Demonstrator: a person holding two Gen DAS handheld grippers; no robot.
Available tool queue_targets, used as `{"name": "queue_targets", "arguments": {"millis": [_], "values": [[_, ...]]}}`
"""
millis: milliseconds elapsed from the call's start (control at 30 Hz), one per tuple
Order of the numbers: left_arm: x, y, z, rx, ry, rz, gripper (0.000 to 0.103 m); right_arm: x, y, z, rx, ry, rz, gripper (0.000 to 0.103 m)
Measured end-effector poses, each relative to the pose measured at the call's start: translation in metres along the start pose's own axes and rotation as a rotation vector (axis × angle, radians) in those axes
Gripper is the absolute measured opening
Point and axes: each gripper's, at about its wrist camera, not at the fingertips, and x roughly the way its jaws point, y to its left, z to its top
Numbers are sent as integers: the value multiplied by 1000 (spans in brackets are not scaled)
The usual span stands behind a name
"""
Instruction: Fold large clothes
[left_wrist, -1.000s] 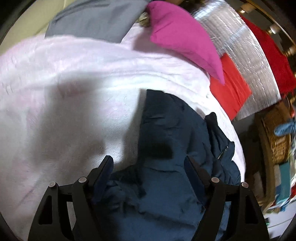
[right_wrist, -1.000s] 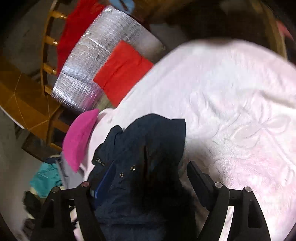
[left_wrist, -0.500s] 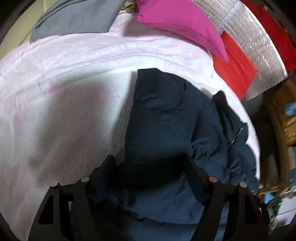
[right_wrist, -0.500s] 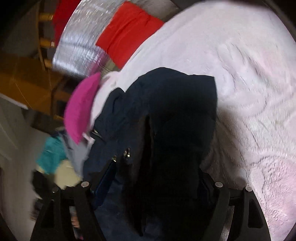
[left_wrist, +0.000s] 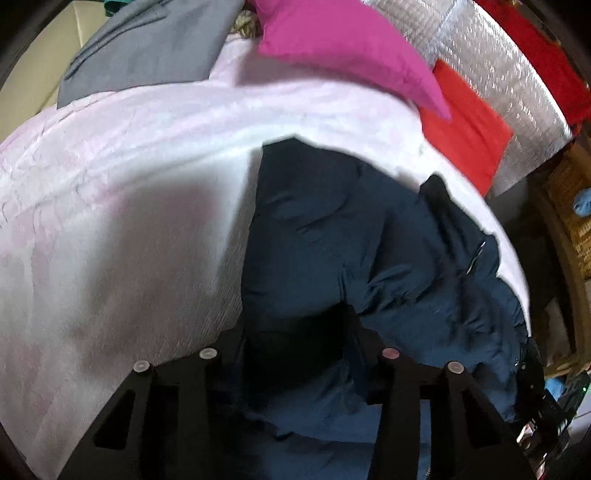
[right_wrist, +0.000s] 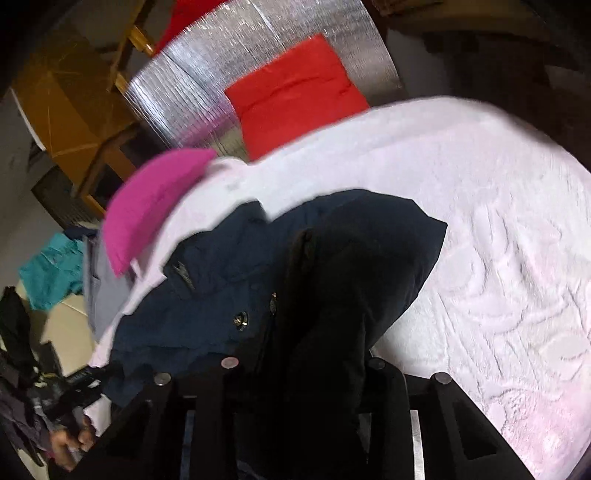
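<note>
You've got both grippers pinching the navy jacket (left_wrist: 332, 236): left gripper (left_wrist: 295, 332) and right gripper (right_wrist: 299, 354) each have fabric bunched between the 2 fingers, prob. so 1 edge lifts evenly for the fold. The rest of the jacket lies on the pink-white bed cover (left_wrist: 129, 192), w/ the magenta pillow (left_wrist: 343, 48) beyond it.

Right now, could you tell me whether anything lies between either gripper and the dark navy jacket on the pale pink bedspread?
Nothing visible does: the dark navy jacket fills the gap in both the left gripper and the right gripper.
</note>
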Motion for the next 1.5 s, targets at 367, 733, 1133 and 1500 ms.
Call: {"name": "queue_targets", "arguments": {"millis": [367,733,1133,1500], "values": [[-74,-31,-33,222,-217,184,63,-68,-12,-24,53,-74,-17,62],[-96,-62,-45,317,-325,177,63,-71,90,-33,-179,-121,31,51],[-85,-79,-48,348,-328,200,63,0,129,-47,-192,31,133,42],[-18,-72,-50,334,-71,231,65,41,100,-56,-105,241,123,41]]}}
